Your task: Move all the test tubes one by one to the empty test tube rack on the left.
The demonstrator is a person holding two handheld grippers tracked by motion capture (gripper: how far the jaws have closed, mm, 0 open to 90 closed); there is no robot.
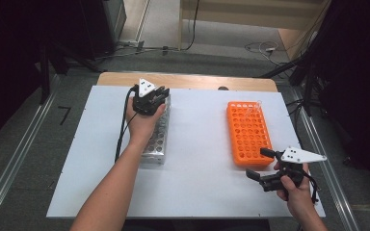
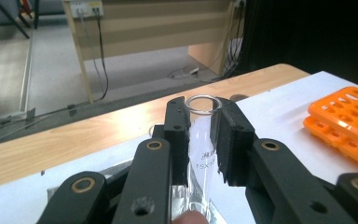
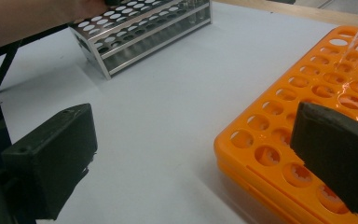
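In the left gripper view a clear glass test tube (image 2: 203, 140) with a round rim and printed lettering stands upright between the black jaws of my left gripper (image 2: 200, 123), which is shut on it. From above, that left gripper (image 1: 150, 100) hovers over the far end of the metal tube rack (image 1: 156, 139). The orange tube rack (image 1: 248, 131) lies at the right of the white table, with a clear tube (image 1: 256, 107) standing in a far hole. My right gripper (image 1: 260, 163) stands open beside the orange rack's (image 3: 307, 116) near end, nothing between its jaws.
The white tabletop (image 1: 197, 159) has bare room between the two racks. A wooden strip (image 1: 188, 81) edges the far side. The person's left forearm (image 1: 111, 192) crosses the near left. Cables lie on the floor beyond the table.
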